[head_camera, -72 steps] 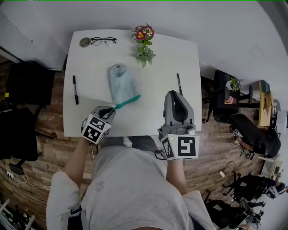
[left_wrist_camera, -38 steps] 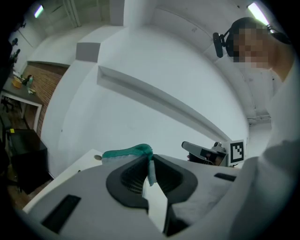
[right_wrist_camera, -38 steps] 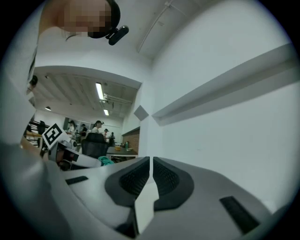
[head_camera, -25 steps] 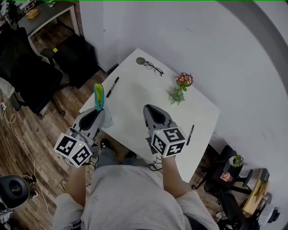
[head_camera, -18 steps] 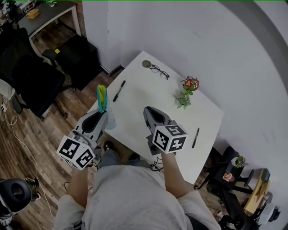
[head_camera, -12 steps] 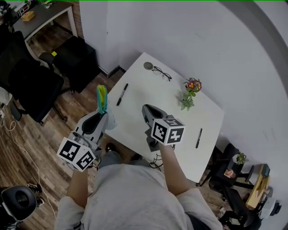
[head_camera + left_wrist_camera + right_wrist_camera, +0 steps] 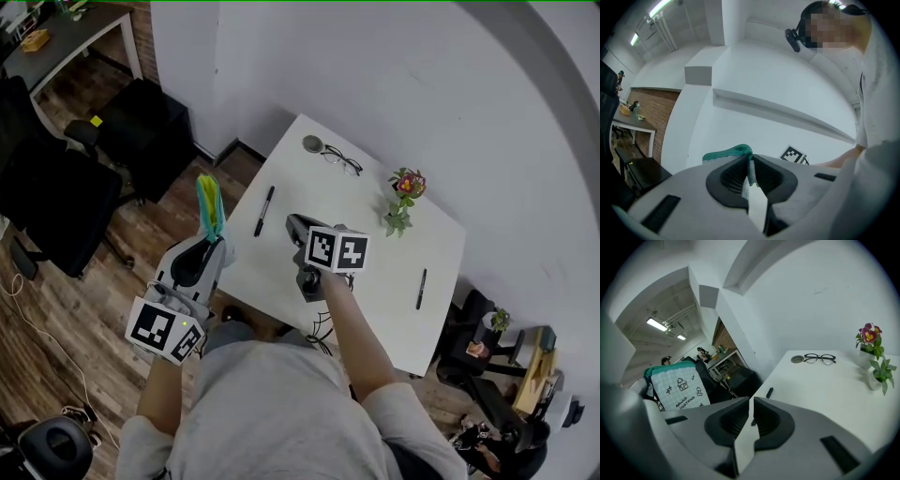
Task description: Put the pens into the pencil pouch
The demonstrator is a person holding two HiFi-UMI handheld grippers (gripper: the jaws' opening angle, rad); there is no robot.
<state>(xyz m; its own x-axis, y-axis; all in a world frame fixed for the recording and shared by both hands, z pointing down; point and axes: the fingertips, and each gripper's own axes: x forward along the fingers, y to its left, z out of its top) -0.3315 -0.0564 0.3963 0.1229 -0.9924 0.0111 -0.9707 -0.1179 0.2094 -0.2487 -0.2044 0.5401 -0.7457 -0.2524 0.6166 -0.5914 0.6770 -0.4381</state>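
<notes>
The left tongs are closed on the pencil pouch, pinching its thin fabric between the pads, so the teal zip edge stands up past the tips. In the left gripper view the same teal edge curls out to the left of the clamped tongs. The pouch hangs in the air off the left side of the white bench, above the wooden floor

The right tongs hover over the near left part of the bench, tilted downward. In the right gripper view their jaws are drawn together with only a slit between them and hold nothing. One black pen lies on the bench just beyond them, near its left edge; a second pen lies well apart on the right side

At the far end sit glasses, a small round disc and a flowering plant
</notes>
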